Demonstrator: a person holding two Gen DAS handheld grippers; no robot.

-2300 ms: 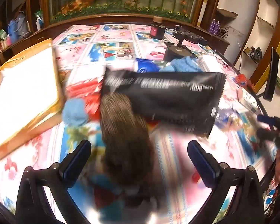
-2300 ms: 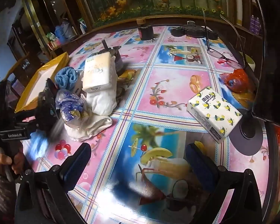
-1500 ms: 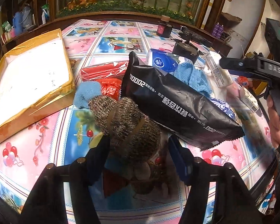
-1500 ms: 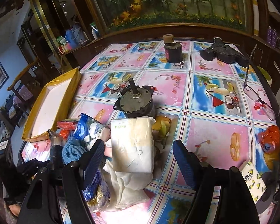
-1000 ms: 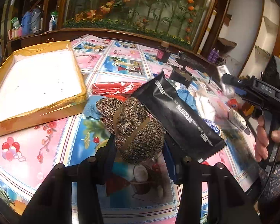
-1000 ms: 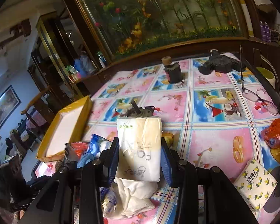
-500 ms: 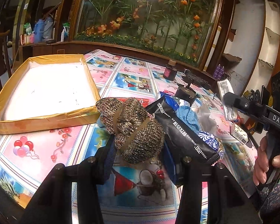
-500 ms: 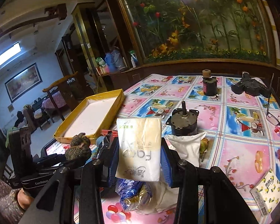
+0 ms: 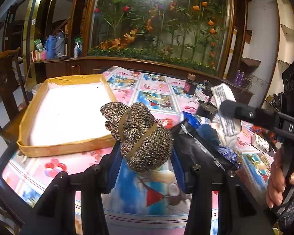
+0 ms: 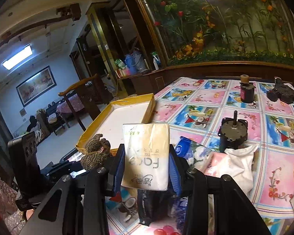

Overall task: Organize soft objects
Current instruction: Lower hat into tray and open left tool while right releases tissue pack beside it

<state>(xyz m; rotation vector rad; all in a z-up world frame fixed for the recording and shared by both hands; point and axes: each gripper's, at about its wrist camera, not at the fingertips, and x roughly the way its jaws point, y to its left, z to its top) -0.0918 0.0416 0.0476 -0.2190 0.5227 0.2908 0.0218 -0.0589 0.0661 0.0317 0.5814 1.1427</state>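
Left wrist view: the left gripper had its blue pads pinched on both sides of a brown knitted bundle tied with tan elastic bands. The bundle was held clear of the table, just beside the near right corner of the yellow-rimmed tray. The tray's white floor was bare. Just right of the bundle lay a black foil packet, with a blue fuzzy item and a blue-white pouch behind it in the pile. Further back stood a small motor and a dark bottle. The right gripper came in from the right edge, a hand on its handle, with a white tissue pack in its fingers.

Right wrist view: the right gripper was clamped on the tissue pack, blue pads pressed against its two long sides, print upside down. The pack was held above the pile, near the tray's closest corner. To the left, the left gripper carried the knitted bundle right at the tray's near rim. A white cloth bag sat on the table beside the motor. The bottle and a black tool stood at the far side. The black packet showed below the pack.
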